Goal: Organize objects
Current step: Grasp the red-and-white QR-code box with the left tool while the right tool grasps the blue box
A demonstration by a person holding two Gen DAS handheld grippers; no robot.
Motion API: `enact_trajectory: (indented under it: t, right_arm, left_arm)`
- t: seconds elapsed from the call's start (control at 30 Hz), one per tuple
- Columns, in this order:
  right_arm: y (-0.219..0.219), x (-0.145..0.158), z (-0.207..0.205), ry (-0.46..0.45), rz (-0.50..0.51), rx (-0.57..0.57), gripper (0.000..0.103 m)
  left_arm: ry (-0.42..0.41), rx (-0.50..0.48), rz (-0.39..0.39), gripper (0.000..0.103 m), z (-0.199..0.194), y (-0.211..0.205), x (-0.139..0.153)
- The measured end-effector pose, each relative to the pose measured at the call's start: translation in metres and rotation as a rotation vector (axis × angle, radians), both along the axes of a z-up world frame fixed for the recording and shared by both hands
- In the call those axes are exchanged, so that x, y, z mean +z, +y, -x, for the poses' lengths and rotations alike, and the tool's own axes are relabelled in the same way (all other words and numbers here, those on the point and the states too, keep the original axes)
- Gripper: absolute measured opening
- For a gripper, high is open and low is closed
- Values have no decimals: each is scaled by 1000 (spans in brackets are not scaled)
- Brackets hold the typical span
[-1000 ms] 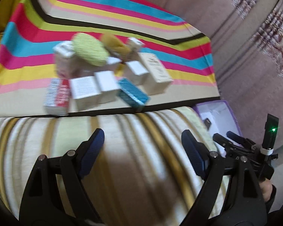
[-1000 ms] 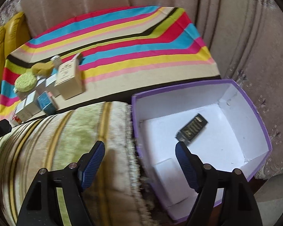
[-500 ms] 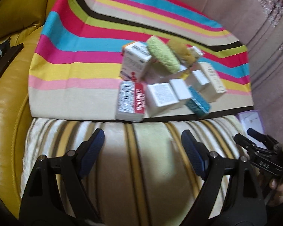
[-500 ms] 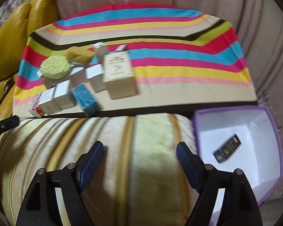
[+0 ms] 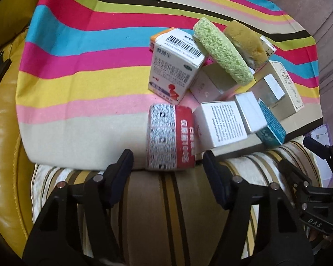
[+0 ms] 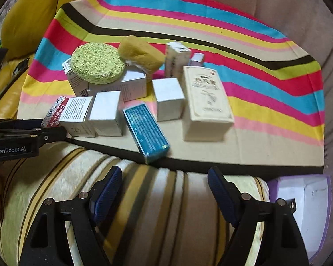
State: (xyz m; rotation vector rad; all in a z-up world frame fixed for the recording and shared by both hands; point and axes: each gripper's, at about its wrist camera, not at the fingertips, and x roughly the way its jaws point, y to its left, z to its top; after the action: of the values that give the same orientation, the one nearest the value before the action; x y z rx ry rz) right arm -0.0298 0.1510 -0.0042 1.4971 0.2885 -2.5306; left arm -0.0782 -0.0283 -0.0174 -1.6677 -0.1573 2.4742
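A cluster of small boxes and two sponges lies on a striped cloth [image 5: 82, 71]. My left gripper [image 5: 167, 166] is open, its jaws on either side of the near end of a red and silver box [image 5: 169, 137]. Beside that box are a white printed box [image 5: 219, 123], a teal box [image 5: 270, 122] and a white medicine box [image 5: 174, 68]. A green sponge [image 5: 222, 51] and a yellow sponge [image 5: 246, 42] rest on top. My right gripper [image 6: 165, 190] is open and empty, just short of the teal box [image 6: 145, 129] and the cream box [image 6: 205, 102].
A purple-rimmed white box [image 6: 304, 201] sits at the lower right, holding a dark object at its edge. A striped beige cushion [image 6: 144, 210] lies under both grippers. A yellow leather seat [image 5: 2, 144] is at the left. The left gripper's body [image 6: 17, 137] shows in the right wrist view.
Both grippers moved left and forward toward the cluster. The left gripper now straddles the red and silver box. The purple box slid to the right edge of the right wrist view.
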Motion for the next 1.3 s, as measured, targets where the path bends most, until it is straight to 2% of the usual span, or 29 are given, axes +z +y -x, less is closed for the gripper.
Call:
enact_trajectory:
  t: [0.2, 0.53, 0.7, 0.83, 0.97, 1.07, 1.3]
  right_arm:
    - [-10, -6, 13, -9, -29, 27, 81]
    - [-24, -17, 33, -33, -53, 53, 70]
    - [-28, -23, 42, -54, -55, 61, 55]
    - [-30, -25, 47, -55, -54, 64, 48]
    - [-31, -26, 53, -51, -48, 66, 35]
    - [-30, -25, 52, -49, -44, 65, 35]
    - [-21, -16, 38, -17, -28, 63, 34]
  left_arm:
    - [12, 0, 15, 48, 4, -1, -1]
    - [62, 37, 16, 47, -12, -8, 4]
    - [79, 45, 23, 47, -21, -11, 5]
    - [70, 42, 15, 47, -17, -9, 4]
    - [77, 48, 13, 47, -21, -13, 7]
    - [85, 55, 17, 47, -21, 0, 3]
    - [117, 76, 34, 47, -43, 5, 17]
